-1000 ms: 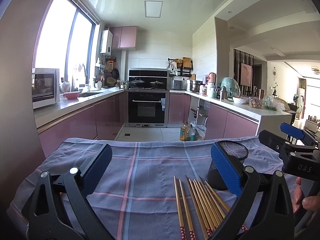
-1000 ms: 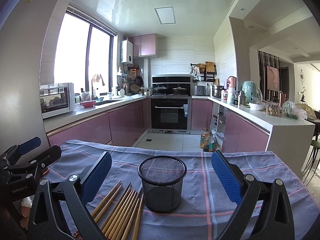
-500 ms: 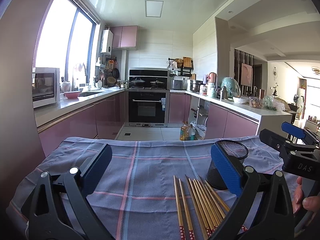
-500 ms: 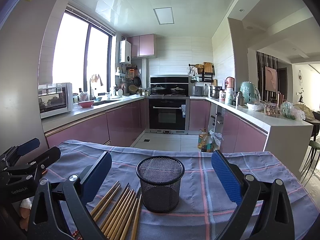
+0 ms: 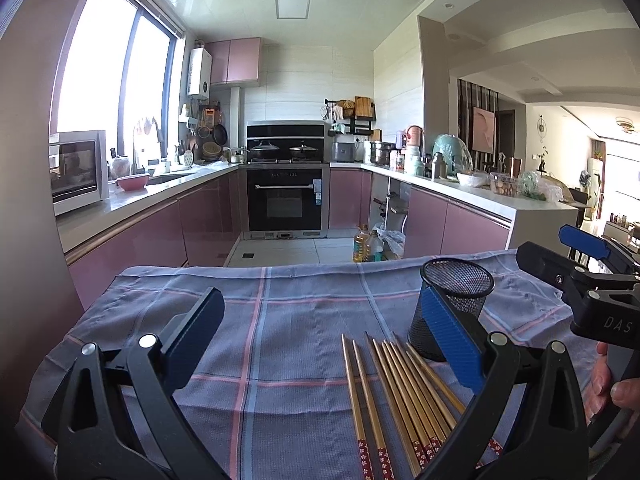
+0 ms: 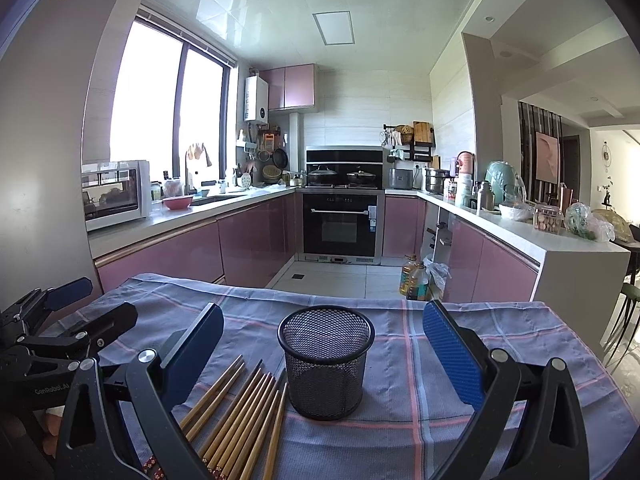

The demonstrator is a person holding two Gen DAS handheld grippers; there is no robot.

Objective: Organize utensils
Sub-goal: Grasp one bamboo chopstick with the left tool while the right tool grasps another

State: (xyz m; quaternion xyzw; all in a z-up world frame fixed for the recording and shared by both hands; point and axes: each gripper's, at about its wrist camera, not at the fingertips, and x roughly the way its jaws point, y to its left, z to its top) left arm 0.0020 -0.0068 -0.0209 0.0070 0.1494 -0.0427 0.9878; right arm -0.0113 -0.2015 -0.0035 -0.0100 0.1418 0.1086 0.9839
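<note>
Several wooden chopsticks (image 5: 396,396) with red patterned ends lie side by side on a blue plaid cloth (image 5: 288,328). Just right of them stands a black mesh cup (image 5: 454,304), upright and empty. My left gripper (image 5: 320,340) hovers open over the cloth, left of the chopsticks. In the right wrist view the mesh cup (image 6: 326,360) sits centred between the wide-open fingers of my right gripper (image 6: 324,354), with the chopsticks (image 6: 240,412) fanned at its left. The other gripper (image 6: 52,344) shows at the left edge there.
The cloth-covered table ends at its far edge (image 6: 320,300), with kitchen floor, oil bottles (image 6: 414,276), pink cabinets and an oven (image 6: 340,220) beyond. A hand (image 5: 612,388) holds the right gripper (image 5: 580,280) at the right of the left wrist view.
Both views have shifted only slightly; the right gripper has eased a little closer to the mesh cup. Chopsticks and cup have not moved, and both grippers stay open.
</note>
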